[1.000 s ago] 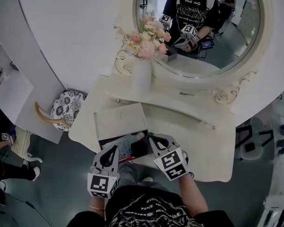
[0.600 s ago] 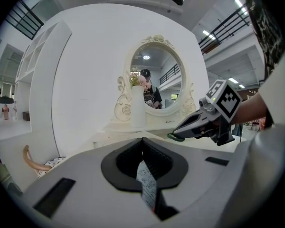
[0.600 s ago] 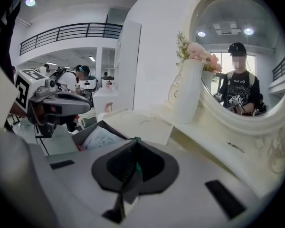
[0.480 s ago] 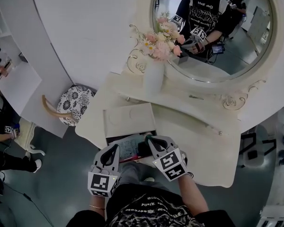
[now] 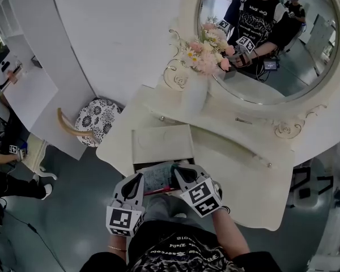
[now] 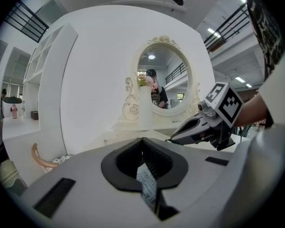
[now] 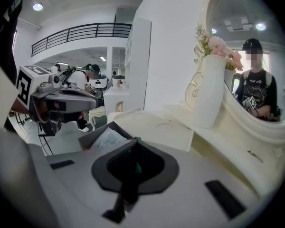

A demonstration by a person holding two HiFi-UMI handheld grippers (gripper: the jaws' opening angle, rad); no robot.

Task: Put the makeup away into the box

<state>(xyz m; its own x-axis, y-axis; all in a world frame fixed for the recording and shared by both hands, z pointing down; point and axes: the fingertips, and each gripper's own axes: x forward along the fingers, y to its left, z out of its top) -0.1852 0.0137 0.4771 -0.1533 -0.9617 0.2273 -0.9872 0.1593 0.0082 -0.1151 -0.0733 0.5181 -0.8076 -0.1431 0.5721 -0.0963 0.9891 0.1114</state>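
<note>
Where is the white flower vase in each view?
Head view: white flower vase, upper centre, left of the oval mirror.
Left gripper view: centre, small, at the mirror's lower left.
Right gripper view: upper right, just left of the mirror.
Shared landmark: the oval mirror.

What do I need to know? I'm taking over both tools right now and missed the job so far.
Left tool: jaws together at the box's left side; the printed leaflet shows through their gap, gripped or not I can't tell.
Right tool: jaws together over the box, something dark between them.
Box open, lid laid back, leaflet inside.
Left to do: check the small dark item on the mirror shelf, then probably shut the lid.
</note>
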